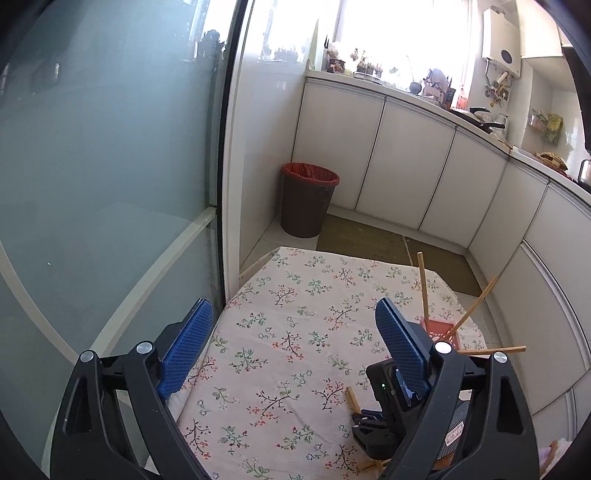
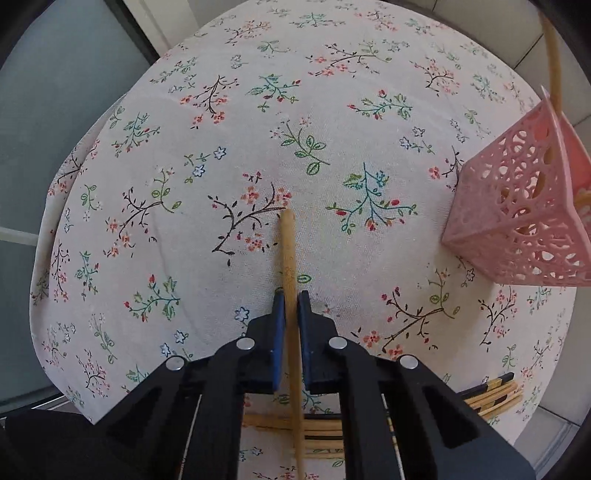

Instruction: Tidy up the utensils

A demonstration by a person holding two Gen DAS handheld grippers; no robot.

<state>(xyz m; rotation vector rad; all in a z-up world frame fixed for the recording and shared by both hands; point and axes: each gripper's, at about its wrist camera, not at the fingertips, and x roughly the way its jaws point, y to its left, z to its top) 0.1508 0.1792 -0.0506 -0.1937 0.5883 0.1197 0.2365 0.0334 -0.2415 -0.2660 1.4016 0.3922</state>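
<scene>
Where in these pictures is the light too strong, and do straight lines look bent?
Left wrist view: the window is washed out white, and the cabinet fronts curve from fisheye distortion. Right wrist view: light is even, the flowered tablecloth bulges like a dome; the held chopstick looks sharp.

Cream floral tablecloth [image 2: 332, 110], pink lattice basket [image 2: 517, 206], tan chopstick [image 2: 288, 251], blue gripper pads [image 1: 400, 343].
</scene>
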